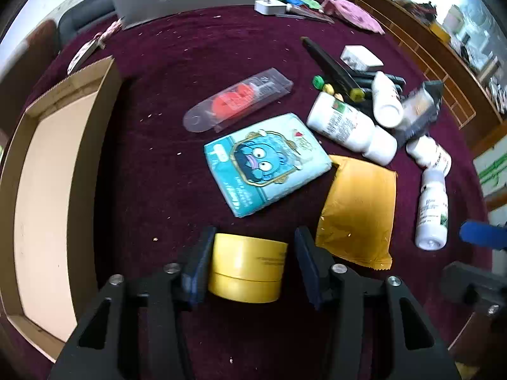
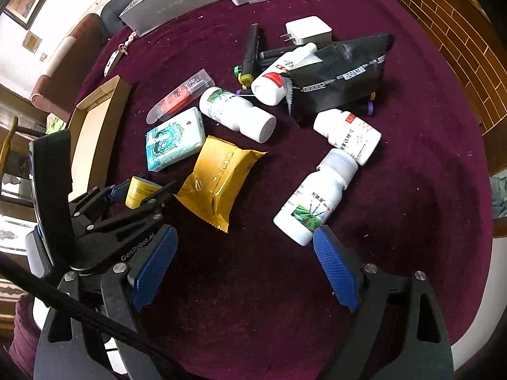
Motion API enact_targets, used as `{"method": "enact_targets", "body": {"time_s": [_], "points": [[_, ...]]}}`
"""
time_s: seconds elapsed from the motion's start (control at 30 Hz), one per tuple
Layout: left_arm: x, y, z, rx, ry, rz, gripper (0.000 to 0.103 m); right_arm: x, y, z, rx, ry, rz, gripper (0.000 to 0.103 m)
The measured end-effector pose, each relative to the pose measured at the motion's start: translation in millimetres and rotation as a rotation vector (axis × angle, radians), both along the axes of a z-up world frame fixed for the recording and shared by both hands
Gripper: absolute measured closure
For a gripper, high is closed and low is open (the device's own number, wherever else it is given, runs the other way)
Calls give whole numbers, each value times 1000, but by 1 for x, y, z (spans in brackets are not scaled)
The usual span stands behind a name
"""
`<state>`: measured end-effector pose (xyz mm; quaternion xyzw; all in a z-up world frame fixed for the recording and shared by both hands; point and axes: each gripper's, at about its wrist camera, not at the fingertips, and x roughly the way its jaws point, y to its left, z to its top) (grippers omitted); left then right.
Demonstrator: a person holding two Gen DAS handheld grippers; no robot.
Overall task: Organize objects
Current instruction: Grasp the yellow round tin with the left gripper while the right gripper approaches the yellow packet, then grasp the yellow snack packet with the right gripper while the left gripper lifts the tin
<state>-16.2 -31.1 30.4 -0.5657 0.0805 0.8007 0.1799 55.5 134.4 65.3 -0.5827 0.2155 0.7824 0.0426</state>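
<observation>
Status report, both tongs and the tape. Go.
Left tongs around yellow tape roll, one pad short of contact. Right tongs open, empty. Gold packet close beside the roll.

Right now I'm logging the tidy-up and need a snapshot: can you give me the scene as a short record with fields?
surface: dark red cloth table
left gripper: around the yellow tape roll, one pad touching, a slight gap at the other
right gripper: open, nothing between its pads
box: open cardboard box, nothing visible inside
nearby: blue tissue pack, yellow pouch
bottles: four white bottles lying down, one by the right gripper
</observation>
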Motion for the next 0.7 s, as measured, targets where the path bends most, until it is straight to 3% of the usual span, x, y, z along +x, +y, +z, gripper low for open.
{"method": "enact_targets", "body": {"time_s": [0.23,0.43,0.7], "points": [[4,-29,12,141,-57,75,69,-17,-4,0,-17,-16,13,14],[20,-56,35,176,-51,136,69,-37,-14,-7,-35,-39,19,14],[26,-85,60,155,2,169,69,-64,-37,-27,27,-111,5,14]]}}
